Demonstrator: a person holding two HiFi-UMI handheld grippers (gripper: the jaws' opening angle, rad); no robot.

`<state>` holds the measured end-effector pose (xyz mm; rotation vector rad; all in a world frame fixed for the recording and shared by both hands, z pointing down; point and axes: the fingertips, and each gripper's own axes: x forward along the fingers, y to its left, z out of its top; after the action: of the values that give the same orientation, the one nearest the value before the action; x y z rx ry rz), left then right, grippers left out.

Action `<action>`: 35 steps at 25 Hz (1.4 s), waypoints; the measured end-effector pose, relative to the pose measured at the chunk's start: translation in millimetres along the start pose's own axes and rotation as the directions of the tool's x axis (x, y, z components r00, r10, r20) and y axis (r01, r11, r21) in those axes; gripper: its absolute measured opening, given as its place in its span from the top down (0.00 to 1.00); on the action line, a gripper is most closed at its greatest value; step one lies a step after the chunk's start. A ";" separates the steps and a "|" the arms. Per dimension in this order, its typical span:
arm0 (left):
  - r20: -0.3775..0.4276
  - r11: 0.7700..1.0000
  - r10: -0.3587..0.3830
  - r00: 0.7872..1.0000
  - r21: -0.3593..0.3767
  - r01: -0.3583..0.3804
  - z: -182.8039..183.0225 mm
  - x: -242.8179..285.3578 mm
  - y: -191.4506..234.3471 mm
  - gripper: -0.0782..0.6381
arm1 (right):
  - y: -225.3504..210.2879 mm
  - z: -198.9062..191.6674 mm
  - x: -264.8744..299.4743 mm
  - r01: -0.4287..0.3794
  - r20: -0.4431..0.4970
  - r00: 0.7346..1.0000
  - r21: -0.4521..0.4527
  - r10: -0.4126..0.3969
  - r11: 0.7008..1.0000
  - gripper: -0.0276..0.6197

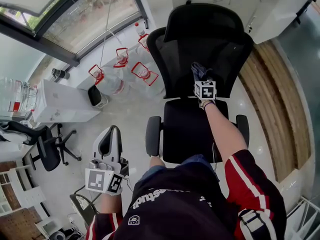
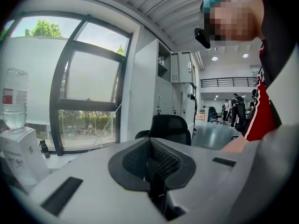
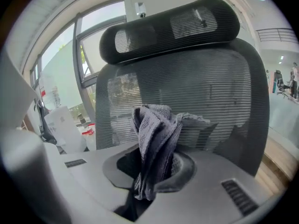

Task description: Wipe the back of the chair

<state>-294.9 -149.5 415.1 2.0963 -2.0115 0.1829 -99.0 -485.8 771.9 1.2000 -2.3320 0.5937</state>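
Note:
A black mesh office chair (image 1: 200, 49) stands before me, its seat (image 1: 187, 129) towards me and its headrest (image 3: 170, 27) above the mesh back (image 3: 210, 87). My right gripper (image 1: 201, 74) is shut on a bunched grey cloth (image 3: 156, 139) and holds it close against the front of the mesh back, above the seat. The cloth (image 1: 200, 70) sticks up past the marker cube. My left gripper (image 1: 107, 149) hangs low at my left side, away from the chair, jaws shut with nothing between them. In the left gripper view the chair (image 2: 169, 129) shows far off.
Several large water bottles (image 1: 127, 74) with red handles stand on the floor left of the chair. A white water dispenser (image 1: 60, 104) and another black chair (image 1: 42, 146) are at the left. White cabinets (image 1: 260, 4) stand behind. Windows (image 2: 88, 92) line the left wall; people stand far off.

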 end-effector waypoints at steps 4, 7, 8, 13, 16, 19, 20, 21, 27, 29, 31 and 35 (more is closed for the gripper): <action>-0.001 1.000 -0.015 1.000 -0.005 0.015 -5.9 12.5 -32.3 0.86 | -58.6 -5.8 -17.2 0.043 -0.004 0.999 0.017 -0.043 0.999 0.85; 0.002 1.000 -0.021 1.000 -0.006 0.021 -8.0 19.9 -53.1 0.86 | -98.5 -10.2 -31.6 0.073 -0.003 0.997 0.030 -0.073 0.997 0.85; 0.004 1.000 -0.026 1.000 -0.005 0.026 -7.1 22.2 -59.8 0.86 | -111.0 -10.8 -37.4 0.084 -0.002 0.996 0.033 -0.084 0.996 0.85; 0.007 0.998 -0.067 0.998 0.009 0.067 -5.2 40.1 -92.9 0.86 | -175.6 -17.4 -63.8 0.152 -0.002 0.988 0.068 -0.153 0.986 0.85; 0.006 0.995 -0.095 0.996 0.018 0.094 -3.1 51.0 -110.8 0.86 | -216.6 -23.6 -82.1 0.210 -0.007 0.978 0.097 -0.210 0.973 0.85; 0.003 0.992 -0.122 0.993 0.028 0.122 0.6 55.6 -126.8 0.86 | -250.8 -31.9 -107.1 0.267 -0.015 0.963 0.136 -0.268 0.954 0.85; 0.002 0.991 -0.130 0.991 0.030 0.130 1.6 57.0 -132.0 0.86 | -259.7 -36.1 -114.5 0.280 -0.018 0.960 0.142 -0.280 0.949 0.85; 0.002 0.990 -0.138 0.990 0.033 0.138 2.6 58.6 -137.0 0.86 | -267.0 -40.2 -121.6 0.291 -0.021 0.956 0.146 -0.291 0.945 0.85; 0.006 0.985 -0.169 0.986 0.044 0.168 7.3 65.6 -162.3 0.86 | -275.8 -50.8 -155.3 0.295 0.004 0.954 0.162 -0.300 0.942 0.85; 0.011 0.985 -0.168 0.986 0.041 0.167 9.4 63.7 -167.8 0.86 | -264.1 -44.8 -167.0 0.263 0.039 0.961 0.154 -0.272 0.952 0.85; 0.016 0.986 -0.162 0.987 0.038 0.162 12.1 60.9 -170.4 0.86 | -246.3 -36.0 -182.3 0.228 0.079 0.967 0.140 -0.240 0.964 0.85; 0.026 0.988 -0.153 0.988 0.039 0.152 16.0 51.8 -169.6 0.86 | -200.7 -15.4 -225.0 0.164 0.156 0.971 0.109 -0.179 0.981 0.85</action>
<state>-124.4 -198.3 399.1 2.2770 -1.8660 0.1643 188.1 -439.7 690.7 1.5303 -2.3231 0.5692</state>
